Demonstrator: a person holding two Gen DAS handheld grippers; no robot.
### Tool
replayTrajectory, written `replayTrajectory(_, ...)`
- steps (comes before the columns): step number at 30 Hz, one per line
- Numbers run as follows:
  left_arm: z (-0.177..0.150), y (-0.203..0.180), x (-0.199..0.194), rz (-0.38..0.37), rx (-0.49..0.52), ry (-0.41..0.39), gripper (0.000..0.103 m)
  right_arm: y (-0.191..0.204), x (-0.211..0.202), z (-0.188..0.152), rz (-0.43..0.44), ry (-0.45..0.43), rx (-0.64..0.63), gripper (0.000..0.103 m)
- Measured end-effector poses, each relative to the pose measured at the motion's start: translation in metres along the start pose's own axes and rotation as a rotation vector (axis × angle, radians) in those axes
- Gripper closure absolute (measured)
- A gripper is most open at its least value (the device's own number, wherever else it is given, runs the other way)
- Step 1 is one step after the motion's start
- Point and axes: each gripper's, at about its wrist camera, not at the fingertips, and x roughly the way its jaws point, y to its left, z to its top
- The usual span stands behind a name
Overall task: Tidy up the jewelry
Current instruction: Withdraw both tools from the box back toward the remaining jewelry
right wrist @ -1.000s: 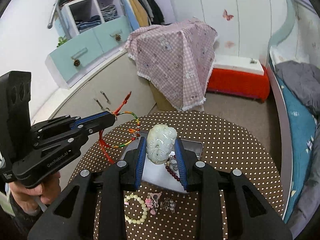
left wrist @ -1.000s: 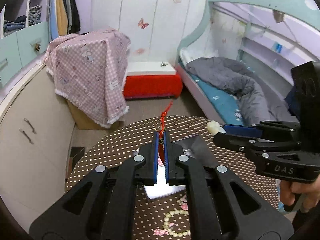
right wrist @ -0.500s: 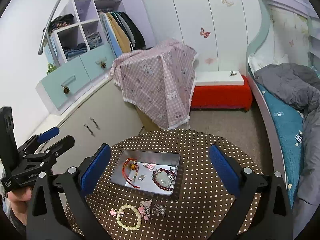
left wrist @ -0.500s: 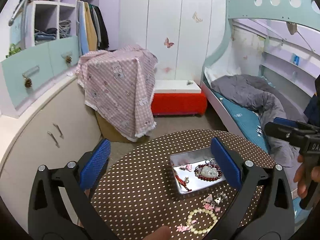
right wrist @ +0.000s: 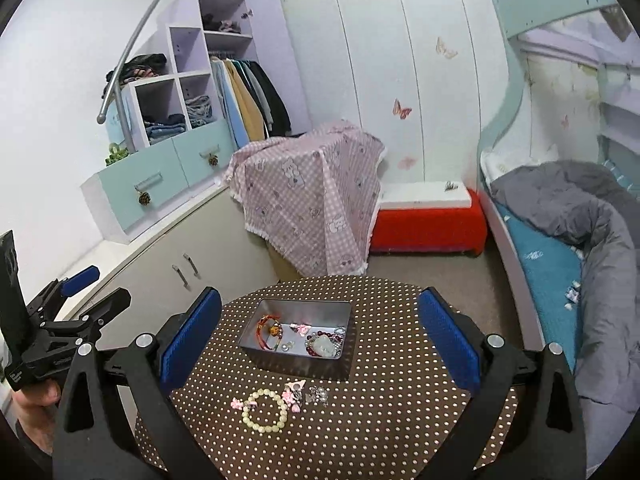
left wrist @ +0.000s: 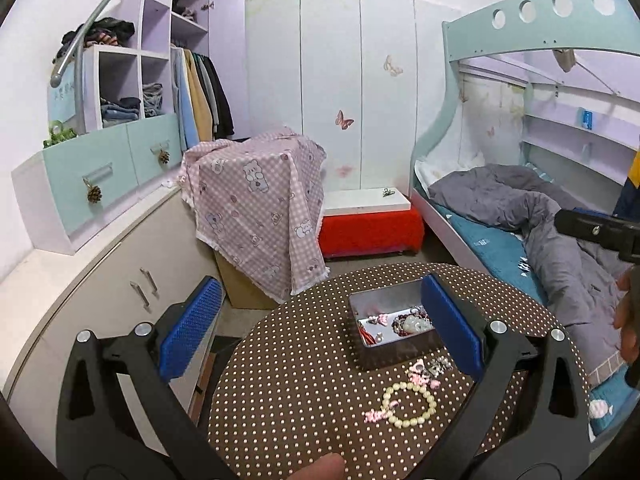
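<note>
A metal tin point(right wrist: 280, 360) stands on the round brown dotted table point(right wrist: 380, 420). It holds a red cord bracelet point(right wrist: 269, 331), a pale jade pendant point(right wrist: 325, 346) on dark red beads, and small pink pieces. The tin also shows in the left wrist view point(left wrist: 384, 354). In front of the tin lie a cream bead bracelet point(right wrist: 265, 411) and small pink and silver charms point(right wrist: 305, 394). My left gripper point(left wrist: 320, 336) and right gripper point(right wrist: 320, 336) are both wide open and empty, held high above the table. The left gripper also shows at the left edge of the right wrist view point(right wrist: 80, 300).
A low cabinet point(right wrist: 172, 264) runs along the left. A box under a pink checked cloth point(right wrist: 312, 200) and a red bench point(right wrist: 428, 220) stand behind the table. A bed with a grey duvet point(right wrist: 580, 216) is on the right.
Both grippers opened, let the red cord bracelet and the jade pendant go into the tin, and drew back up and away from the table.
</note>
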Motion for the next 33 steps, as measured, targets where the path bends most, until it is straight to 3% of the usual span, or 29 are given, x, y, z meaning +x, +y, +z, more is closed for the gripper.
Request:
replayTrajectory(10,-0.027,0.000,-0.023,0.006,-0.018,-0.012,0.006,0.010,-0.050,-0.024,-0.023,-0.091,-0.051,0.008)
replayTrajectory(17,-0.053,-0.006,-0.026,0.003,-0.007,0.002,0.006,0.016,-0.060,-0.049,-0.045,-0.096,-0.068,0.008)
replayTrajectory(22,-0.075,-0.009,-0.015,-0.019,0.003,0.044,0.006,0.014,-0.054,-0.071,-0.050,-0.063,-0.065,0.008)
replayTrajectory(33,-0.120,-0.018,0.035,-0.064,0.040,0.173,0.006,0.000,-0.007,-0.123,-0.056,0.100,-0.028,0.008)
